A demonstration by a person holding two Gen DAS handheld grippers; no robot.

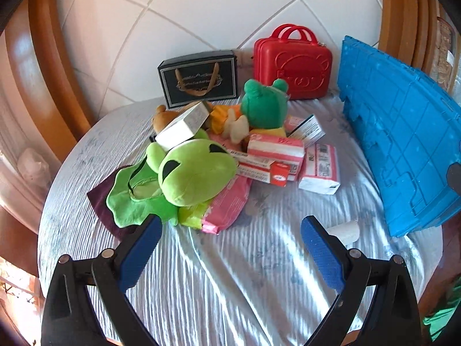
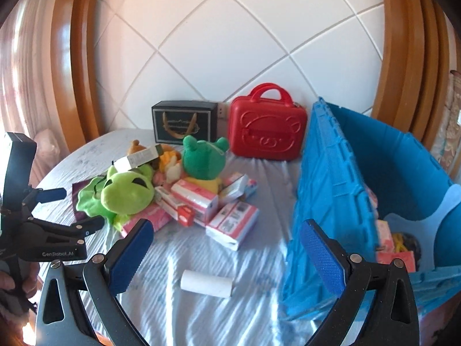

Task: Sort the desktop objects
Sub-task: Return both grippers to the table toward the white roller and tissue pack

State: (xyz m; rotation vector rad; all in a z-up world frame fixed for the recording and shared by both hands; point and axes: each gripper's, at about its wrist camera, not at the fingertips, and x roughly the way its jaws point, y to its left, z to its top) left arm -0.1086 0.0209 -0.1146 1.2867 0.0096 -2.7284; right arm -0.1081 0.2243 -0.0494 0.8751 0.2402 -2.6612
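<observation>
1. The blue crate (image 2: 331, 196) stands at the desk's right edge, its near wall up and its mouth open toward my right side. It looks like stiff, ribbed plastic. A few pink and yellow things already lie inside, so I judge it to be the drop-off.

2. The light green frog plush (image 1: 196, 173) lies at the left of the pile on the desk's (image 1: 230, 274) striped cloth. Its head faces me and its long axis runs back and to the left. It should be soft, light and squashy. I would pinch the head across its width, not the floppy collar.

3. The pink tissue packs (image 2: 230, 222) lie flat in the middle of the pile. Their long sides run roughly from the near right to the far left. They should be light and yielding in slick wrap, so I would grip across the short width.

4. The white roll (image 2: 206, 284) lies alone near the front edge. Its axis runs left to right. It seems light, crushable and prone to roll, so I would close gently across its middle.

5. My left gripper (image 1: 230, 236) and right gripper (image 2: 227, 239) both hover with jaws spread wide, holding nothing.
</observation>
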